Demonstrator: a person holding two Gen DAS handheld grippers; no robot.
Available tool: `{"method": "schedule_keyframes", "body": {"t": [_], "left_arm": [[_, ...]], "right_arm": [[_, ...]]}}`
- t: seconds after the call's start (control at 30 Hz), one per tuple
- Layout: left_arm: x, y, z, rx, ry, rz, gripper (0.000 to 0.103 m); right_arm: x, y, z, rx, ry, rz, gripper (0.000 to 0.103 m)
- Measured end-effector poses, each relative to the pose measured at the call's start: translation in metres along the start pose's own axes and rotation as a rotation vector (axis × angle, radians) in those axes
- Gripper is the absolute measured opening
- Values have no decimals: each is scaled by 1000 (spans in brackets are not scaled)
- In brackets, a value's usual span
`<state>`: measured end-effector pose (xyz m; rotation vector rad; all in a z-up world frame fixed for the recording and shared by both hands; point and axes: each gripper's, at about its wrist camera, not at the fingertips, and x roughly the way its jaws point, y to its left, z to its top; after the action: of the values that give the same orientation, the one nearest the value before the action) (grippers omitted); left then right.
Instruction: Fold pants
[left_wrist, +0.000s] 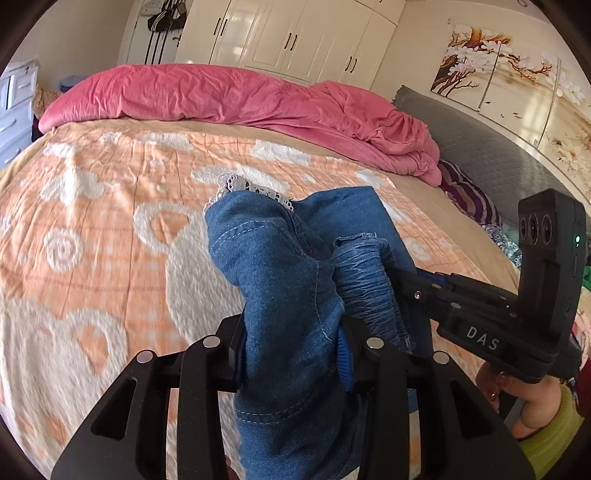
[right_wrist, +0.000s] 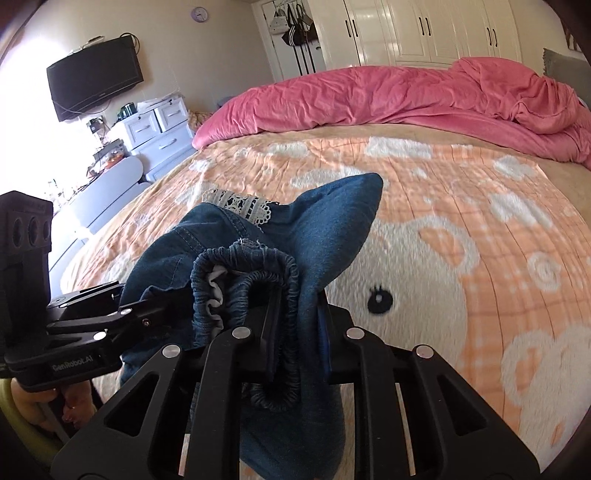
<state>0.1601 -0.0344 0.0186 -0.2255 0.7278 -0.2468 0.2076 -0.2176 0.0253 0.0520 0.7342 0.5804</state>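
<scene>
Above the peach-and-white plush bedspread with its bear pattern (left_wrist: 110, 206), I hold the small blue denim pants with an elastic waistband and white lace trim (left_wrist: 288, 273) lifted clear of the bed, bunched between my two tools. My left gripper (left_wrist: 291, 354) is clamped on a thick fold of denim, its jaws held partly apart by the cloth. My right gripper (right_wrist: 295, 343) is nearly closed, pinching the gathered waistband edge; from the left wrist view it (left_wrist: 402, 284) sits just beside my left one, almost touching the same bundle.

To do this step well, I judge I should keep both pinches firm, draw the two grips apart along the waistband until the cloth hangs flat, then lower it onto the bare bedspread, well short of the crumpled pink duvet (left_wrist: 240, 96) at the far side. Pulling unevenly would twist the legs.

As for how the pants lie: the waistband is nearest me, at my fingers, and the lace-trimmed end points away, toward the duvet and the white wardrobe (left_wrist: 295, 33). Their long axis runs roughly forward from my grips, though the garment is so crumpled that I cannot tell each leg apart.
</scene>
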Motion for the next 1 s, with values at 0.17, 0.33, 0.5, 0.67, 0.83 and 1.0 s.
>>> {"method": "schedule_keyframes", "body": {"t": [0.17,0.33,0.5,0.67,0.83,1.0], "left_arm": [[22,10,23,3,8,29,35],[48,22,32,-2,40,45,35],[66,36,22,-22,77,59,35],[72,46,14,-38,92,64,39],[74,49,9,-46,100,67,48],[77,50,1,-60,120,76,62]], "right_arm": [[18,-4,22,-9,2,-3,11],[41,-8,32,-15,31,-7,11],[64,-16,22,-3,86,-29,11],[75,-32,11,50,126,-45,18],[85,-52,-3,105,166,-80,48],[89,-66,-14,149,182,-104,57]]}}
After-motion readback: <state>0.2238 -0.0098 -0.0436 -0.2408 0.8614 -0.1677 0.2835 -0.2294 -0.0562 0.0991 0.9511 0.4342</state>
